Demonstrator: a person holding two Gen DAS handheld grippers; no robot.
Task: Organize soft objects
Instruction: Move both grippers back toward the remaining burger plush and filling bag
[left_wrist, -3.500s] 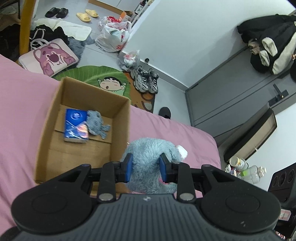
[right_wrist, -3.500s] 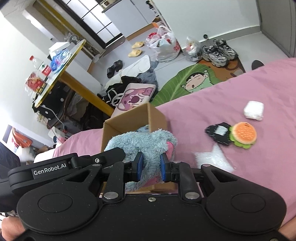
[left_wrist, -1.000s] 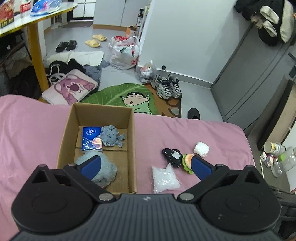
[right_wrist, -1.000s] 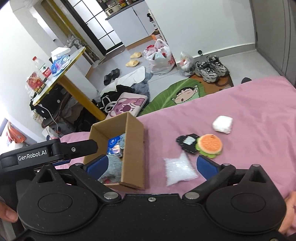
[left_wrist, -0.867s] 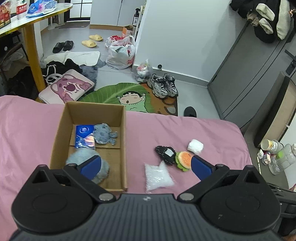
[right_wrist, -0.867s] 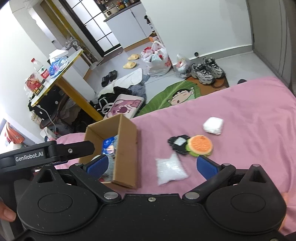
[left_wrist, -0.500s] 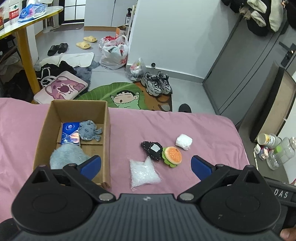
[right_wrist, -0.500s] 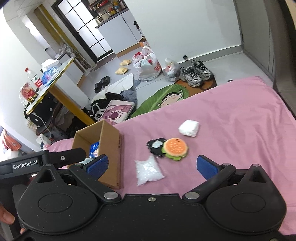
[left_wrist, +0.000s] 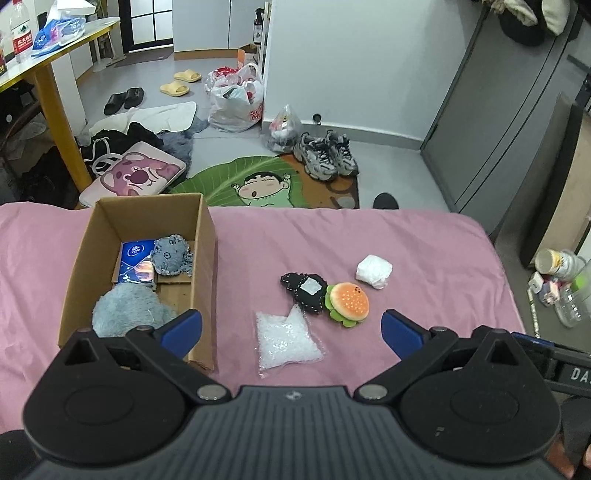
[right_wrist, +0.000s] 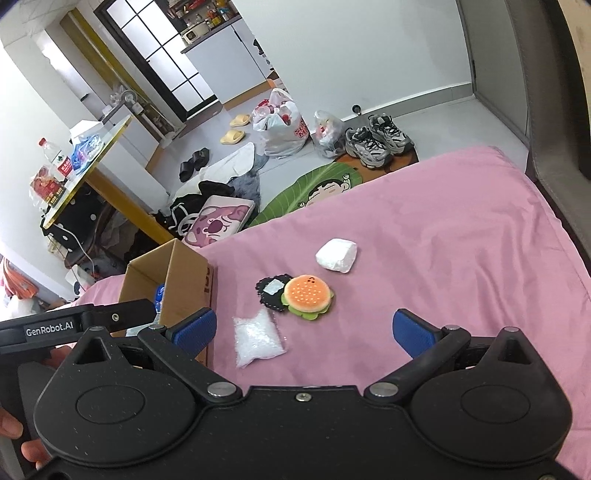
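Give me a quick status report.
Left tool and right tool open, empty. Burger plush on bed, outside cardboard box. Path unobstructed.

A pink bed (left_wrist: 369, 236) carried 5 things ahead of the fingers: a cardboard box (left_wrist: 205, 236) beyond the left fingertip, a clear bead bag (left_wrist: 286, 339) between the fingertips, then a black pouch (left_wrist: 304, 291) touching a burger plush (left_wrist: 349, 302), and a white packet (left_wrist: 373, 271) farthest out.

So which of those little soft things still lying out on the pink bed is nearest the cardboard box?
The clear star-shaped bag of white beads. It lies closest to the cardboard box; the black plush, burger plush and white bundle lie farther right.
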